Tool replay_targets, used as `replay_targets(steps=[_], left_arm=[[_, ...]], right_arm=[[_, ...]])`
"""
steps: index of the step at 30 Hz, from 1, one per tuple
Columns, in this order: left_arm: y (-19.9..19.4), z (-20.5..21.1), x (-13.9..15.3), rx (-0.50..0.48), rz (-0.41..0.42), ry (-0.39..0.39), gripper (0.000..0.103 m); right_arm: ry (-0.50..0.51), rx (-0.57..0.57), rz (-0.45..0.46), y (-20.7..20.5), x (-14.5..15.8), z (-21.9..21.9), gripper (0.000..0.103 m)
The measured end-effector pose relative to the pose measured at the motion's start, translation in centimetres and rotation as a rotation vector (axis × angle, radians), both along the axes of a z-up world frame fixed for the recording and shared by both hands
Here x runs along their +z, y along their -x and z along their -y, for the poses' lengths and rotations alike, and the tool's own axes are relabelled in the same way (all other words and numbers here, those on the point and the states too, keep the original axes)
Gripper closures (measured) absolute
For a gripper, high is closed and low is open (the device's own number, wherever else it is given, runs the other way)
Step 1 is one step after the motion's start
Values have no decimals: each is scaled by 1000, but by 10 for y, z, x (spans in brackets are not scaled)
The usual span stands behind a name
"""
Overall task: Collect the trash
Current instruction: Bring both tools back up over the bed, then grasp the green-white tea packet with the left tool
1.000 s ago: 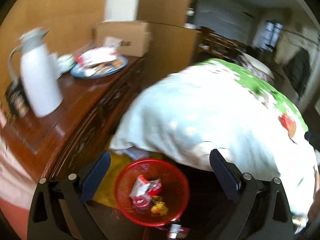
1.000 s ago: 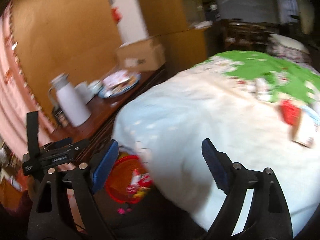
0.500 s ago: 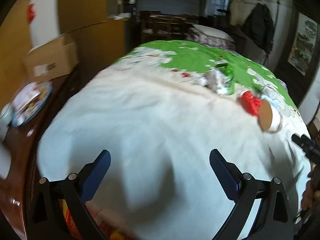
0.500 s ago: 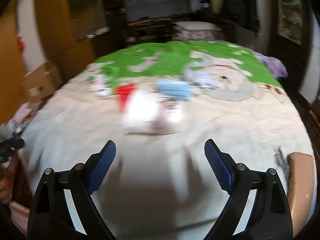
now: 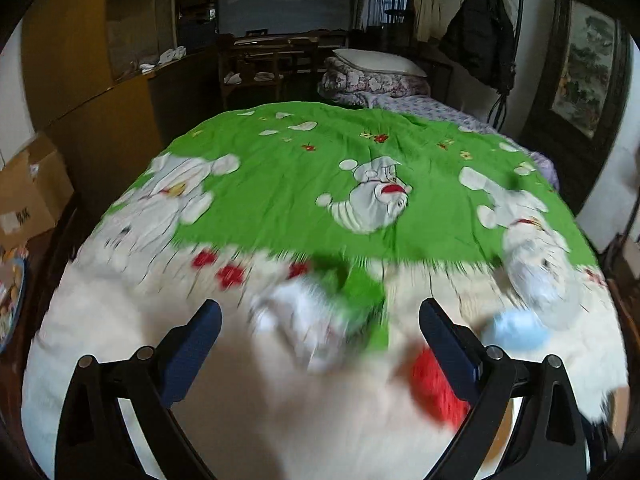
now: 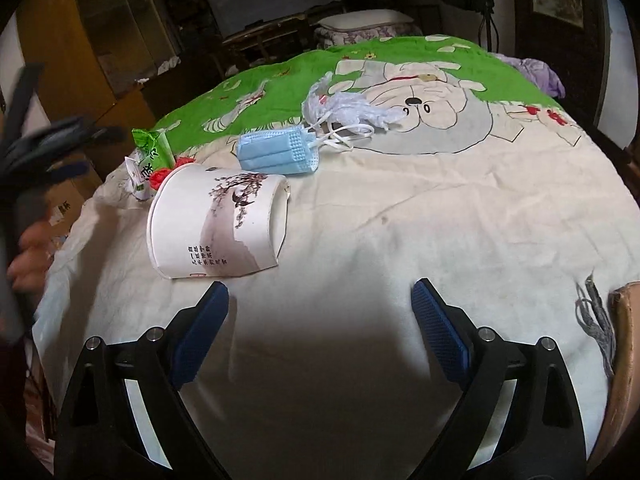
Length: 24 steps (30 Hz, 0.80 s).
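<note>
Blue mask [image 6: 278, 152], blossom-printed white cup [image 6: 218, 222]

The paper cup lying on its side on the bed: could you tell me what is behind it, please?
Behind the paper cup a green wrapper and something red show; their lower parts are hidden by the cup.

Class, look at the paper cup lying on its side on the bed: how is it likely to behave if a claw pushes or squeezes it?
The paper cup lies on its side, so a push would probably roll it in a curve. It looks empty and thin-walled, so likely light and easily crushed. Its rim already looks bent near the face mask, so squeeze gently.
</note>
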<state>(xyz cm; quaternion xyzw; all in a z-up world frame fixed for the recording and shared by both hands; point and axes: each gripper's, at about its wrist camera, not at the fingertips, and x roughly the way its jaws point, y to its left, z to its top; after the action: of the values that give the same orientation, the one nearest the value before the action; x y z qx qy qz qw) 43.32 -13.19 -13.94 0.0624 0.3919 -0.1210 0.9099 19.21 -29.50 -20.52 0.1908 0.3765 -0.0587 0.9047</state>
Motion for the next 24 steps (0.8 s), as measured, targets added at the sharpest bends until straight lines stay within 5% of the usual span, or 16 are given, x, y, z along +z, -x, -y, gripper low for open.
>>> replay_targets(steps=[6,11,14,18,24], left_arm=[[-31,17,-29,0,-37,-105,6],[17,-35,-42,-33,-50,-134,5],[48,-79,-48,34,-70,-165,6],[88,-118,-50,40,-116,-70,6],[106,-115,-34,-12,-64,35,6]], right_arm=[[-20,0,7,-1,-6,2,12],[-42,5,0,-3,-3,5,11],[-43,5,0,-3,-2,5,11],[-44,6,3,-2,0,4,10],[-45,6,4,-3,-1,5,10]])
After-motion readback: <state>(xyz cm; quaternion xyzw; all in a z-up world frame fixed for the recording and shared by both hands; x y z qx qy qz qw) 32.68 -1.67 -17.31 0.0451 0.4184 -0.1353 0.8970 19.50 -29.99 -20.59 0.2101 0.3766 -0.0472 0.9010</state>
